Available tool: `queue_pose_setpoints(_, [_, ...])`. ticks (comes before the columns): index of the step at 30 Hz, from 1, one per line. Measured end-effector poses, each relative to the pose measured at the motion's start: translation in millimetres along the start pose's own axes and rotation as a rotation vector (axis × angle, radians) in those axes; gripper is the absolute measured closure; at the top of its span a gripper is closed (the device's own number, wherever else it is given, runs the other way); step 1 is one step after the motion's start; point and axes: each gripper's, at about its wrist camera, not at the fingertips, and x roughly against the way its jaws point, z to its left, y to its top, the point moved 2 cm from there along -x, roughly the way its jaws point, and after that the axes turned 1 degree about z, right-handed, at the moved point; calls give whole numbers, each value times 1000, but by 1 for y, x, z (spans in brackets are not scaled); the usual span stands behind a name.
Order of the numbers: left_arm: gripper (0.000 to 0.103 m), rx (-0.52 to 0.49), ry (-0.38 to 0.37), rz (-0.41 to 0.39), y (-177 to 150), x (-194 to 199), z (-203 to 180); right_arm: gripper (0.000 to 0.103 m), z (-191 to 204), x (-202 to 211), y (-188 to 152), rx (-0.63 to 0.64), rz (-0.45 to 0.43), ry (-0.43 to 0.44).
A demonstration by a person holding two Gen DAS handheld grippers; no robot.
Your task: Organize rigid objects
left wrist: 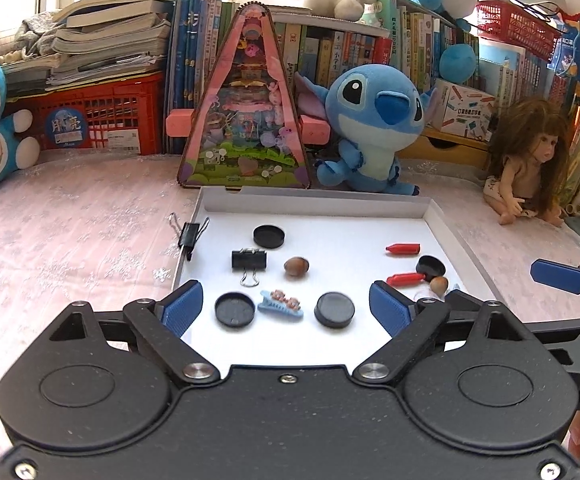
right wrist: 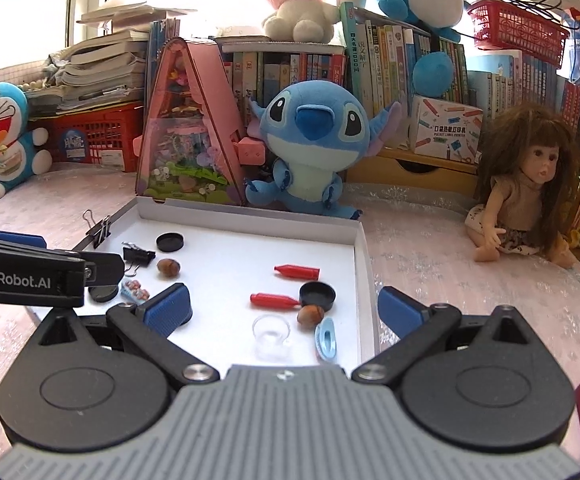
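Sitting in the white tray (left wrist: 314, 202) were all my little hard things. I think the low walls were there to keep them from rolling off. The black lids (left wrist: 269, 237) lay spread out, some with the hollow side up. Two red caps (right wrist: 297, 271) lay near each other on the right side, close to a brown nut (right wrist: 311, 315). Another nut (left wrist: 296, 267) sat near the middle. One black clip (left wrist: 249, 260) lay flat in the tray, and a second clip (left wrist: 189, 235) pinched the tray's left wall. A clear ring (right wrist: 271, 330) and a blue oval clip (right wrist: 326, 339) sat at the near edge. A blue hair clip (left wrist: 281, 301) with tiny bears lay between two lids.

My left gripper (left wrist: 287, 307) hung over the near lids, wide apart and holding nothing. My right gripper (right wrist: 284, 310) was wide apart too, over the red caps, with nothing in it.

Around the tray was a pink cloth (left wrist: 70, 240), a blue plush toy (left wrist: 374, 120) and a doll (right wrist: 526, 192).
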Motion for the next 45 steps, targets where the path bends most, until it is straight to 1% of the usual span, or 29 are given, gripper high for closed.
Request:
queue_pose_setpoints(8, [13, -14, 17, -6, -22, 10, 3, 0, -1, 9, -20, -16, -1, -6])
queue_pose_setpoints(15, [13, -19, 33, 1, -39, 9, 3, 0, -3, 12, -38, -40, 6, -7])
queue_pose_setpoints(20, [13, -36, 55, 2, -50, 4, 3, 0, -5, 8, -50, -52, 31, -9])
queue_pose_setpoints(24, [10, -55, 82, -8, -59, -1, 2, 0, -6, 2, -58, -59, 57, -9])
queue_pose_setpoints(28, [10, -48, 69, 4, -67, -5, 3, 0, -5, -2, -66, -59, 78, -8])
queue_pose_setpoints(41, [9, -46, 84, 28, -81, -15, 5, 0, -3, -8, -76, -60, 122, -11])
queue_pose_setpoints(45, [8, -49, 89, 21, -83, -17, 7, 0, -4, -10, -77, -66, 133, -8])
